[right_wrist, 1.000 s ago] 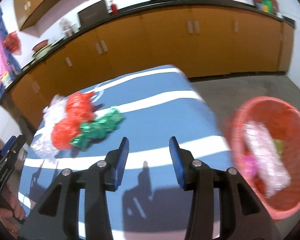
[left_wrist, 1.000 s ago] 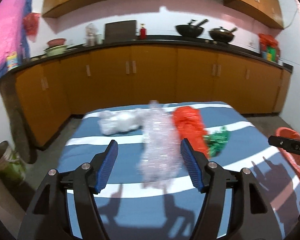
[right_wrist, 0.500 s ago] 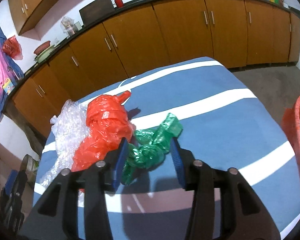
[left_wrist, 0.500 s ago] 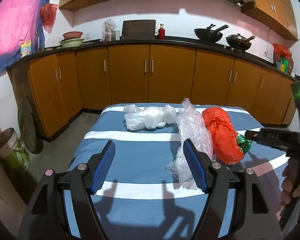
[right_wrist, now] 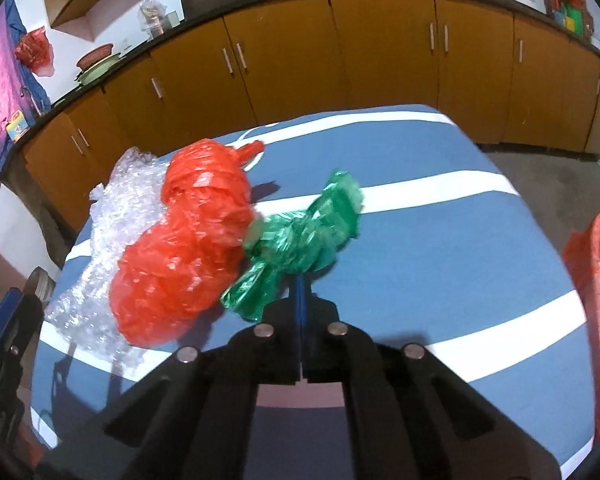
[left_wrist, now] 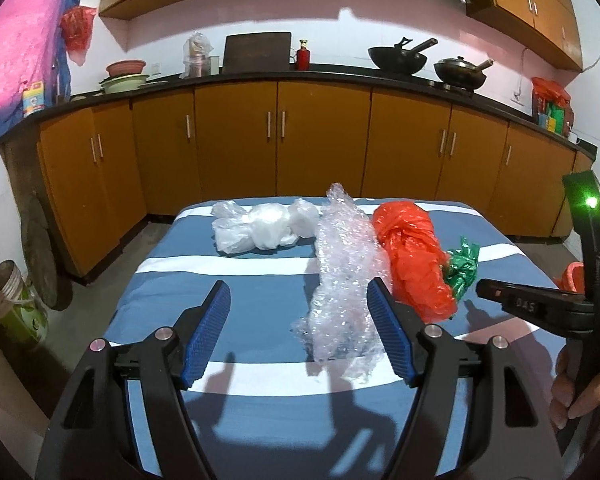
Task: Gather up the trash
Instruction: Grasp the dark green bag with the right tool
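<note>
On the blue striped table (left_wrist: 260,292) lie a white plastic bag (left_wrist: 260,230), a clear bubble wrap (left_wrist: 344,280), a red plastic bag (left_wrist: 414,256) and a green plastic bag (left_wrist: 462,270). My left gripper (left_wrist: 300,336) is open and empty, its right finger beside the bubble wrap. In the right wrist view my right gripper (right_wrist: 300,284) is shut on the green plastic bag (right_wrist: 300,236), next to the red bag (right_wrist: 188,248) and bubble wrap (right_wrist: 100,248). The right gripper also shows in the left wrist view (left_wrist: 484,286).
A red basket (right_wrist: 596,292) holding trash stands off the table's right edge. Orange cabinets (left_wrist: 320,136) with a dark counter run along the back wall. A bucket (left_wrist: 8,304) stands on the floor at left.
My right gripper has closed on the green bag, which was between its open fingers half a second ago. The left gripper has barely shifted and stays open.
</note>
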A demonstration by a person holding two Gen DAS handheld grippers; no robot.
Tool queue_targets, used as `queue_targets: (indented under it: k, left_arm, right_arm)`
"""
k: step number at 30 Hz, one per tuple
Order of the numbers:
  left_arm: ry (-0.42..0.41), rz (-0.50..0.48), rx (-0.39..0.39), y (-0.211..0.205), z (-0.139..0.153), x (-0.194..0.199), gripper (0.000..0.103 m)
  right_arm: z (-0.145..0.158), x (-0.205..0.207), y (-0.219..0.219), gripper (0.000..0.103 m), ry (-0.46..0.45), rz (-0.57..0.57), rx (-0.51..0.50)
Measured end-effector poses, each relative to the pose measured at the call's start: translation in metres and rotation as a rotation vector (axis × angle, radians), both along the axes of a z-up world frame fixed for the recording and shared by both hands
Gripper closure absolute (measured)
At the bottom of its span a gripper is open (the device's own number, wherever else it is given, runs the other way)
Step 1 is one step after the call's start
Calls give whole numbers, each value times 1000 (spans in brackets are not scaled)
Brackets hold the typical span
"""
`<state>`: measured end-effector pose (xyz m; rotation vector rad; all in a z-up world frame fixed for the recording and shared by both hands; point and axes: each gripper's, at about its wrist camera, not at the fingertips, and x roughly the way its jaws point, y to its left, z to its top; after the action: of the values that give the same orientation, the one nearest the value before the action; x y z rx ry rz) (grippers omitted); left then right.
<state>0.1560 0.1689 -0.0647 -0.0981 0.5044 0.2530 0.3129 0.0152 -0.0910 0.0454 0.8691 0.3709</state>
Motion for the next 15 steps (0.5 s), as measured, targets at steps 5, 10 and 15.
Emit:
queue_targets:
  k: [5,10,15]
  left_arm:
    - [8,-4,-13,-2,-4,2,31]
    - [10,2,-17,-1,-5,1,31]
    - [12,10,-12,3,-4,1,31]
  right_arm:
    - [-1,3,-25,99,23,-18,85]
    - [3,4,-13,66,23,15,120]
    - [-2,6,11,66,40,37,97]
